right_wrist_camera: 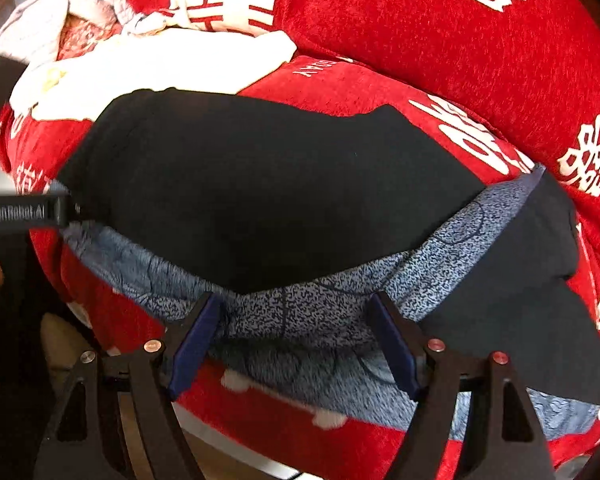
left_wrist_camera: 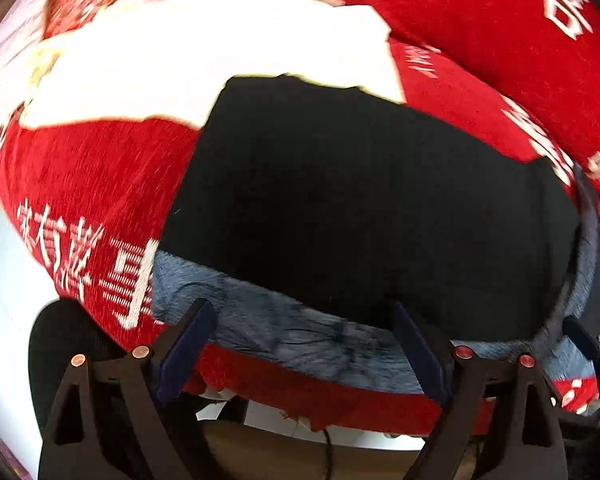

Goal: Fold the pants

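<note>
Partly blurred: black pants (left_wrist_camera: 360,208) surface featureless, folds unreadable.

A home, most likely a bedroom: a bed covered by a red blanket (right_wrist_camera: 440,40) with white printed characters fills both views. Loose clothes (right_wrist_camera: 60,12) lie heaped at the upper left, and pale floor (left_wrist_camera: 0,280) shows at the left edge.

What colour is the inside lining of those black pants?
The fleecy inner lining is speckled blue-grey, against the black pants; the right wrist view shows it best.
</note>
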Action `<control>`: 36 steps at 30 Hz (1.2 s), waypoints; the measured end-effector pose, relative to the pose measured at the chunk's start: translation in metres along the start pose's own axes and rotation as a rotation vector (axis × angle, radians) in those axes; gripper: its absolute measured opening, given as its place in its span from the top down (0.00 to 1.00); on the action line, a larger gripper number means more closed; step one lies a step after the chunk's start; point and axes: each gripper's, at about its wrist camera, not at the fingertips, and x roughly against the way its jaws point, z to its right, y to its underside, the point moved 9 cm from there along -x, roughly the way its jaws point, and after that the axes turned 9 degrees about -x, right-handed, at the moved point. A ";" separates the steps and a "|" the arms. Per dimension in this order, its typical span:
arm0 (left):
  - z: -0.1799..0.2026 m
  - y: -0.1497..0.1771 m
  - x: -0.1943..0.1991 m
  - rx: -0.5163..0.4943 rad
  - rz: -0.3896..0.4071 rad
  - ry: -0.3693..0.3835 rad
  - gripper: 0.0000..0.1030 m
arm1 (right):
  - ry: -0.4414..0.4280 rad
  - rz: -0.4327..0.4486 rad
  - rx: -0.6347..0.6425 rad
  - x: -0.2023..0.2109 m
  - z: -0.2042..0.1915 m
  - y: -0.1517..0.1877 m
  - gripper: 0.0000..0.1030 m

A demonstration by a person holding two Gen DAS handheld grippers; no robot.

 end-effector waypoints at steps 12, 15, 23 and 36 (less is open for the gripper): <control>0.132 -0.018 0.005 -0.392 0.033 -0.017 0.12 | 0.131 0.030 -0.423 0.018 0.148 -0.047 0.21; 0.134 -0.010 -0.001 -0.419 0.016 -0.035 0.12 | 0.157 0.014 -0.474 0.014 0.176 -0.055 0.21; 0.140 0.014 0.005 -0.499 0.010 0.002 0.12 | 0.235 -0.065 -0.570 -0.026 0.231 -0.102 0.16; 0.137 0.007 0.021 -0.440 -0.019 0.107 0.12 | 0.275 -0.298 -0.641 -0.068 0.263 -0.102 0.86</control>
